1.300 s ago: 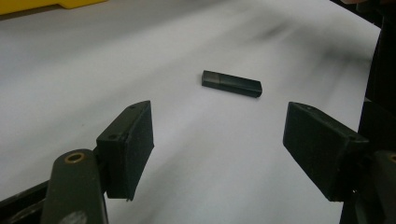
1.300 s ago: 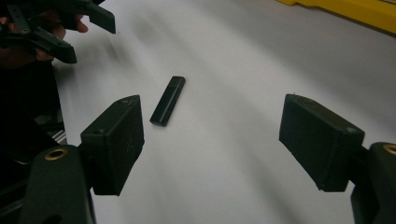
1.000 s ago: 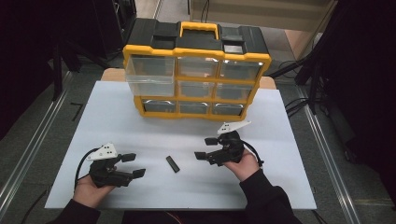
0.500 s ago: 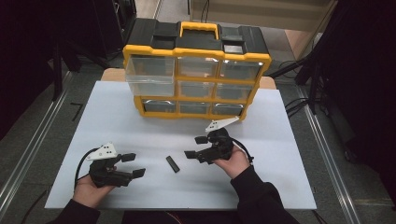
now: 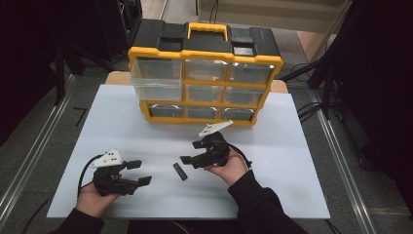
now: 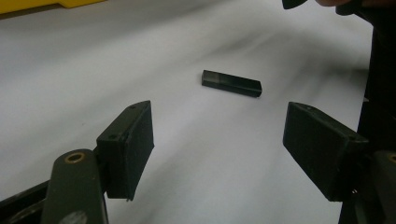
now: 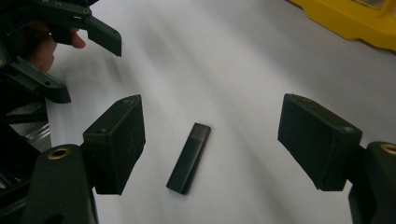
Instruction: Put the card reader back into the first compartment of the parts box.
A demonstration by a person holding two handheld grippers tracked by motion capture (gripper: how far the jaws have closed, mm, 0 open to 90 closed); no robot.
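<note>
Since the earlier shots, the right gripper (image 5: 190, 152) has slid leftward across the white table (image 5: 302, 161) toward the little black stick (image 5: 179, 171), while the left one pretty much hasn't budged and the stick hasn't moved either.

Going left to right in the high view: the left gripper (image 5: 138, 172) sits near the front left of the table, held in the person's left hand (image 5: 95, 199), jaws spread wide with nothing between them. Its own view shows the two black pads (image 6: 130, 140) well apart and the stick (image 6: 231, 83) lying flat on the table further out ahead, not touching anything.

Next over is the black stick itself, a small flat rectangular thing, lying loose on the table between the two grippers and just beside the right one's jaw tips.

Then the right gripper, held in the right hand (image 5: 229, 168), also released and wide apart. In the right gripper view (image 7: 210, 135) the stick (image 7: 189, 157) lies on the table in the gap between the pads (image 7: 119, 140), apart from both, so no grip on it.

Behind all of that, at the back of the table, stands the yellow and black organizer box (image 5: 204, 80) with its clear drawers; the top-left drawer (image 5: 157, 80) is pulled out a bit.
</note>
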